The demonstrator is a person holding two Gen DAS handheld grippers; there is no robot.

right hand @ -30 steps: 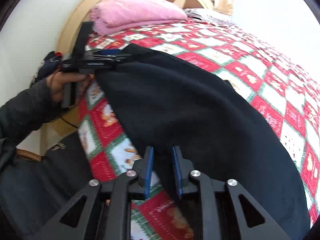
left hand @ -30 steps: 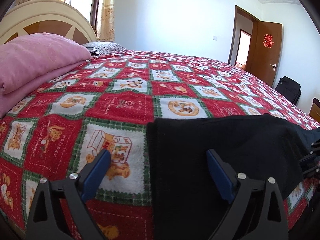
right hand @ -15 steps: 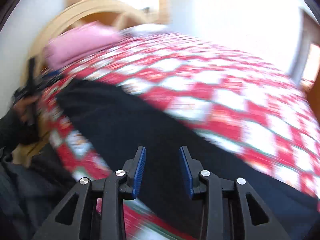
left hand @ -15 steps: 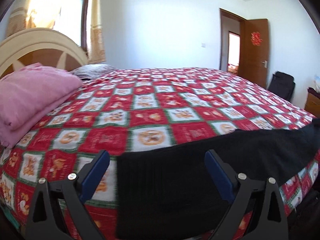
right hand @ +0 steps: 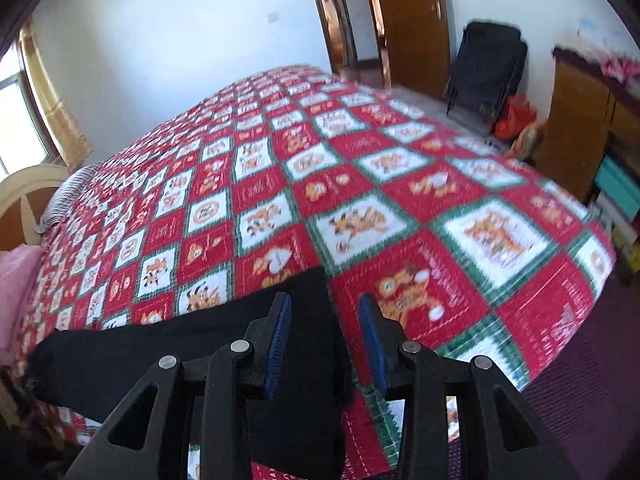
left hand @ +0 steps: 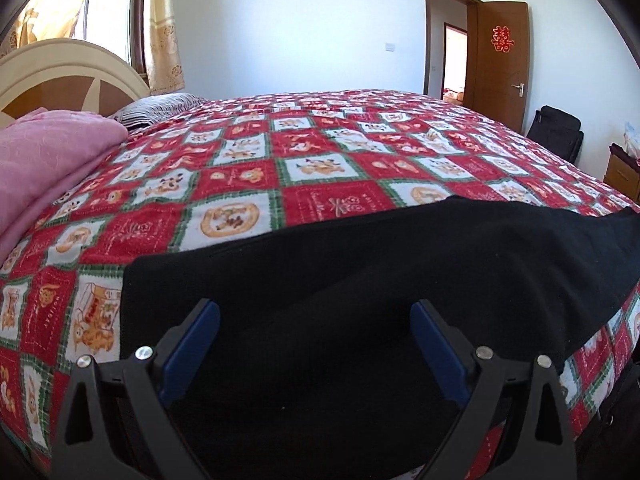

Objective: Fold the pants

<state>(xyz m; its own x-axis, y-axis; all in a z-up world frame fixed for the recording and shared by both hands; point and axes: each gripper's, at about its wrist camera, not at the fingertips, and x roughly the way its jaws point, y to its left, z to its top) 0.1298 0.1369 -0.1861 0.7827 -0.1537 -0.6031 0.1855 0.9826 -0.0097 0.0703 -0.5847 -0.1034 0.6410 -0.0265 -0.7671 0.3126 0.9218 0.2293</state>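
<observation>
One pair of black pants (left hand: 360, 280) lies stretched along the near edge of the red checked bedspread (left hand: 320, 160). The left gripper (left hand: 314, 344) stands with jaws wide, pants cloth beneath and between them, unpinched. The right gripper (right hand: 324, 340) has just been opening; its jaws are narrowly parted, the pants' end between them, its edge nearer the left jaw. One pink blanket (left hand: 48, 160) sits far left of the left jaws.
</observation>
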